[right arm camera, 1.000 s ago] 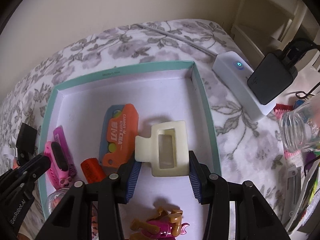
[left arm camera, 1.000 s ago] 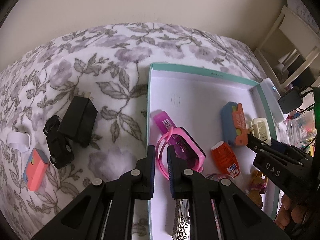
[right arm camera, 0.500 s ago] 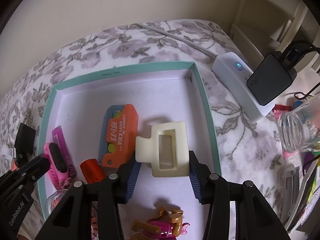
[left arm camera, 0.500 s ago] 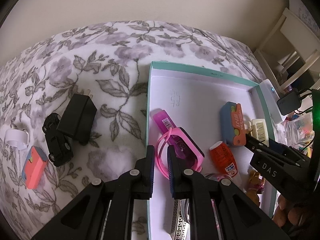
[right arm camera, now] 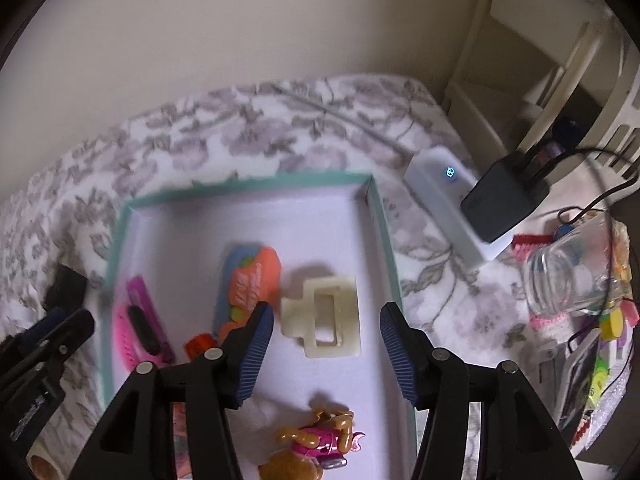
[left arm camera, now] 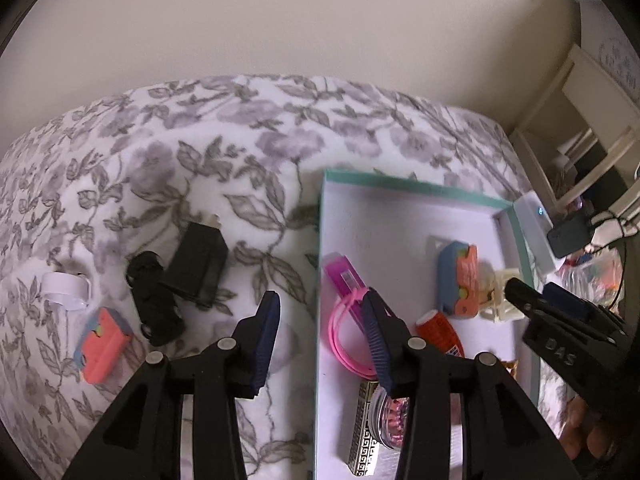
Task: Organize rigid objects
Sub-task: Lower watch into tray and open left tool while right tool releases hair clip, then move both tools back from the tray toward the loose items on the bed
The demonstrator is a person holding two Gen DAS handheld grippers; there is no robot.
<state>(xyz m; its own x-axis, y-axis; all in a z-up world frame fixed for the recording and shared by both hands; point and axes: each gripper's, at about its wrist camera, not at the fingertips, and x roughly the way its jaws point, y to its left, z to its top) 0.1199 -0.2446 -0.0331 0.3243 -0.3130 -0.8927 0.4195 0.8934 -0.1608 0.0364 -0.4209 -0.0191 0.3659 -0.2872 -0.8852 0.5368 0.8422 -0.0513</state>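
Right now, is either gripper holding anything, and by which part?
Nothing is held. The left gripper has just opened off the pink watch; the right gripper has just opened, the cream hair claw clip lying free in the tray.

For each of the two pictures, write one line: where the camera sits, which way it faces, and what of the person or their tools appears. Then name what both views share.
Left wrist view: sits on the left gripper, facing down at the floral blanket and the tray's left edge; its open fingers, the right gripper and a hand show.
Right wrist view: sits on the right gripper, facing down into the tray at the cream hair clip; its open fingers and the left gripper show.
Shared: tray, hair clip, orange toy, pink watch.
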